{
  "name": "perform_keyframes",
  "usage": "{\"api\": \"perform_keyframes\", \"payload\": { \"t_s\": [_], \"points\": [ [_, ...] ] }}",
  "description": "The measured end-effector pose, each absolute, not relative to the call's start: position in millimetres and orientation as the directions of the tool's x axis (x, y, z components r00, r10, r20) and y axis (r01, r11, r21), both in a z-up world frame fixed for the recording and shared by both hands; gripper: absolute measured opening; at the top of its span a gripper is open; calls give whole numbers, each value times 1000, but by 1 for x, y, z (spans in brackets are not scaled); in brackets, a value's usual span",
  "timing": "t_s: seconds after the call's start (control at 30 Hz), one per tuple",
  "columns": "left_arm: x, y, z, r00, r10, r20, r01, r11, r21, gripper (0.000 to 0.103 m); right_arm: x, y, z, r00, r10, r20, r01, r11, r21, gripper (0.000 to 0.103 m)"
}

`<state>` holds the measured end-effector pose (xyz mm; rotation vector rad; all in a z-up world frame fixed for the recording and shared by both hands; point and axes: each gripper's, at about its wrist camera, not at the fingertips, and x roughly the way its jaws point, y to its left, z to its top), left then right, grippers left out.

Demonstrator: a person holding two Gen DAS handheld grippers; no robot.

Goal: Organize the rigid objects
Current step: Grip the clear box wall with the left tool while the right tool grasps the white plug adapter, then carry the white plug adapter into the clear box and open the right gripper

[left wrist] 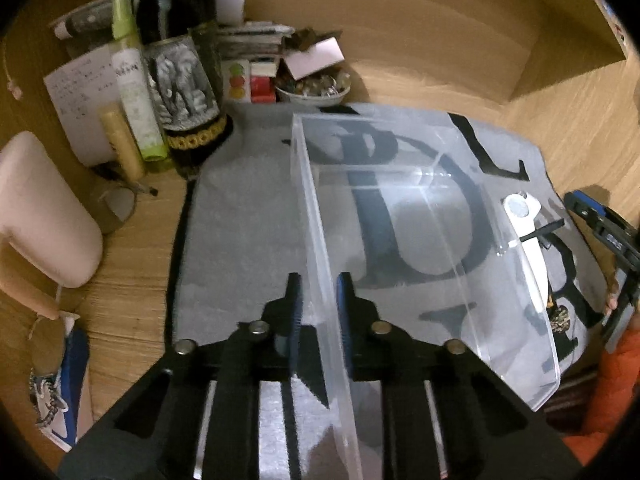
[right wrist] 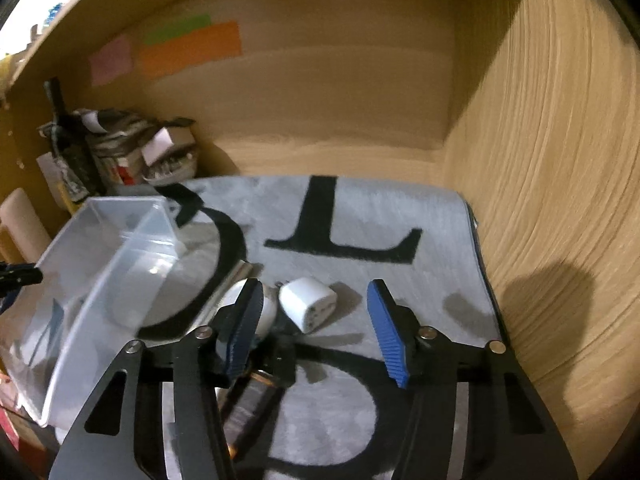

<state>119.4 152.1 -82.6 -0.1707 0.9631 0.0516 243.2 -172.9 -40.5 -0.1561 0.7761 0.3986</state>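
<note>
The left gripper (left wrist: pixel 318 304) pinches the near wall of a clear plastic box (left wrist: pixel 432 216) tilted over the gray mat (left wrist: pixel 248 220), while the right gripper (right wrist: pixel 316 320) stands wide open around a white plug adapter (right wrist: pixel 308 304) lying on that mat beside the box.

A grey mat (left wrist: pixel 248 216) with big black letters covered the middle of the wooden desk (left wrist: pixel 132 264); a dark wine bottle (left wrist: pixel 180 60) with an elephant label stood at the upper left, with a pale green spray bottle (left wrist: pixel 134 92) just beside it on the left; a handwritten paper note (left wrist: pixel 80 100) sat further left behind them; a bowl of small bits (left wrist: pixel 314 88) sat top centre, next to a stack of papers (left wrist: pixel 252 36); from the right wrist view, orange (right wrist: pixel 190 50), green (right wrist: pixel 178 28) and pink (right wrist: pixel 111 60) sticky notes were stuck on the back wall, upper left.
</note>
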Motion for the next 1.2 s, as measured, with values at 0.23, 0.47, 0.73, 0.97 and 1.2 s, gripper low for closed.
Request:
{"api": "perform_keyframes", "payload": {
  "t_s": [0.23,0.47,0.73,0.97,1.2],
  "points": [
    [127,151,-90,558,-57,-828,-104,985,-138,9,267,-174,-70,566,269,-779,-394,919,31,50],
    [127,151,-91,566,-51,-823,-99,987,-130,9,289,-158,-88,506,270,-819,-432,902,30,50],
    [127,152,-90,567,-57,-822,-95,986,-134,9,304,-146,-102,475,273,-837,-455,890,32,41],
    [127,151,-90,568,-53,-822,-90,988,-125,9,298,-148,-90,518,277,-809,-467,884,4,36],
    [127,150,-90,569,-47,-821,-89,989,-119,9,277,-142,-56,586,302,-752,-485,874,-27,35]
  ]
}}
